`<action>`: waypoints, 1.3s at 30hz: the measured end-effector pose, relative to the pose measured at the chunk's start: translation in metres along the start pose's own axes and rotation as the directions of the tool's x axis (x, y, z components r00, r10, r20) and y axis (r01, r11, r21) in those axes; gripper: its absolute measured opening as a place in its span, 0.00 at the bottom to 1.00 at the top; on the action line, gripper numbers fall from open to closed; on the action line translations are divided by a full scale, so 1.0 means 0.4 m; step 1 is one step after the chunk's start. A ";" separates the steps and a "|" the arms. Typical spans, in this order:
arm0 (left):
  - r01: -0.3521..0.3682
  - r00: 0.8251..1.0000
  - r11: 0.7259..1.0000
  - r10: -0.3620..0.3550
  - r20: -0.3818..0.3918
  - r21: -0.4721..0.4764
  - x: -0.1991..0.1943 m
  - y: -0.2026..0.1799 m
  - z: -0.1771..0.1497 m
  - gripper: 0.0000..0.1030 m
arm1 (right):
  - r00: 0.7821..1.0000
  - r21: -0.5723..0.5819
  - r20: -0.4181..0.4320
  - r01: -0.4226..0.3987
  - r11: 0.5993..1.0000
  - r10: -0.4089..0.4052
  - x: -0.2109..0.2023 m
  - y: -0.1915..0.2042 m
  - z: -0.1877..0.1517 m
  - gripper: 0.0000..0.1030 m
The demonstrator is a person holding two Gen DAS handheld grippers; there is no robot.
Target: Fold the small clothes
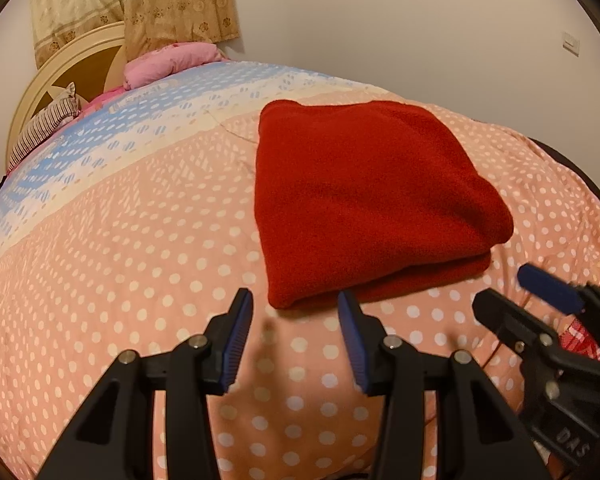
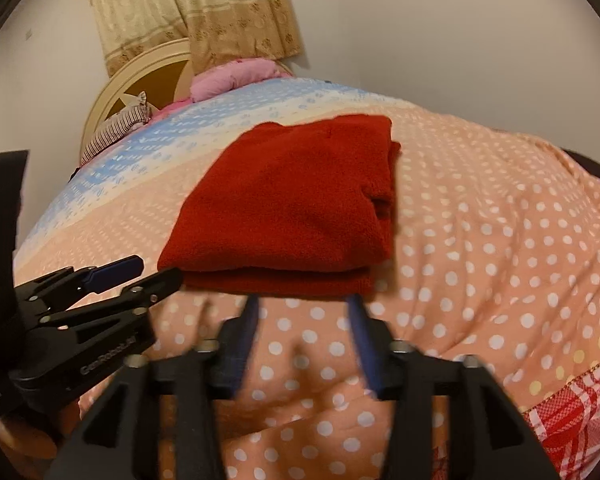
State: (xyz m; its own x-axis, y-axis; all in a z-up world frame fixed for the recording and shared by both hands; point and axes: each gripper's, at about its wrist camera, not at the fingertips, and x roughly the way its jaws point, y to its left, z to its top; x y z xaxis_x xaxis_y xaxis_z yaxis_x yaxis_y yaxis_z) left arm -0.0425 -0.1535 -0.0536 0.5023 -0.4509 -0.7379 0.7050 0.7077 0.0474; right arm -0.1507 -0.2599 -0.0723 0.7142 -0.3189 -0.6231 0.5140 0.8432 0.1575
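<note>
Both my tools, left [image 1: 296, 312] and right [image 2: 304, 316], gape empty by the bed's [image 1: 120, 240] near edge; cloth [image 1: 364, 192] looks folded, needing only a tidy.

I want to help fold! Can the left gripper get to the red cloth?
Probably yes. The left gripper is open, right before the folded red cloth's near edge, with only bare bedspread between.

Warm, dim indoor light tints both fisheye views yellowish, edges bow and darken at the corners, and the right gripper [image 2: 302, 304] at lower centre is motion-blurred.
</note>
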 end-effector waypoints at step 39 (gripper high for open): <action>-0.049 0.997 0.981 0.058 0.045 -0.190 0.209 0.003 0.214 0.81 | 0.953 0.333 -0.087 -0.248 0.910 0.292 0.538 -0.303 0.416 0.26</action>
State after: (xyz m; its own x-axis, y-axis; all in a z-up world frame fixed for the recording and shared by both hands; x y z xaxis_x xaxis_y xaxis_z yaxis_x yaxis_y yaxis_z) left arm 0.0431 -0.2366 -0.0576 0.5646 -0.4330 -0.7027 0.5716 0.8193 -0.0457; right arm 0.0197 -0.5027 -0.0981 0.7889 -0.0200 -0.6142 0.4485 0.7021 0.5531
